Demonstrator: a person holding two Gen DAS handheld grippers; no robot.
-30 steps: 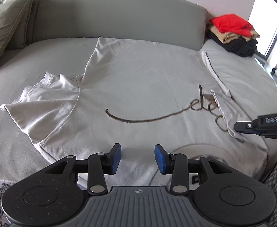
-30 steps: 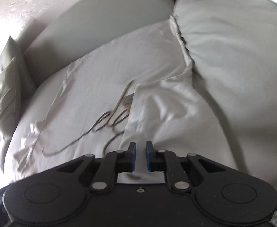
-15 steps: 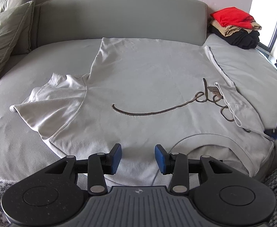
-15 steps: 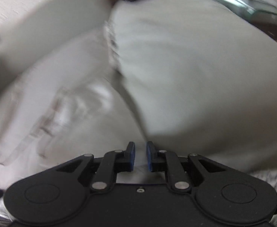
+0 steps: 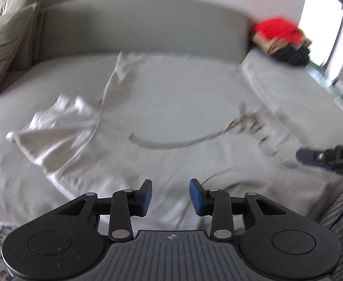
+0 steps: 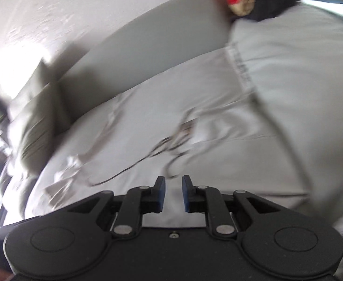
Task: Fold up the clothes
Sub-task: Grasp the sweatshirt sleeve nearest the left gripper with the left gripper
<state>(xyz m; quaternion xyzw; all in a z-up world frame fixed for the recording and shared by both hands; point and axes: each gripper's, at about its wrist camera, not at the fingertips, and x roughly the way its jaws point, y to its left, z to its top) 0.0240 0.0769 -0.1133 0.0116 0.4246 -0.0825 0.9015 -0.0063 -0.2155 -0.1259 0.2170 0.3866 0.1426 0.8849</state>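
- fabric of a pale grey t-shirt fills the near ground of the left wrist view, spread flat on a grey sofa, neckline nearest the camera.
- left gripper hangs over the shirt's collar end; its blue pads stand apart and are closing, with shirt cloth lying under the gap but nothing pinched between them.
- right gripper hovers over the shirt's right edge; its jaws show a narrow gap and are opening, nothing gripped. in the left wrist view its dark fingertip pokes in from the right border.
- a dark cursive line of lettering runs across the shirt's chest, blurred.
- the right sleeve is folded inward over the end of the lettering; the left sleeve lies spread out, crumpled, on the seat.
- farther back, olive cushions lean at the sofa's left corner.
- at the far right corner sits a stack of folded clothes, red on top, tan below it, black at the bottom, beside a bright window.
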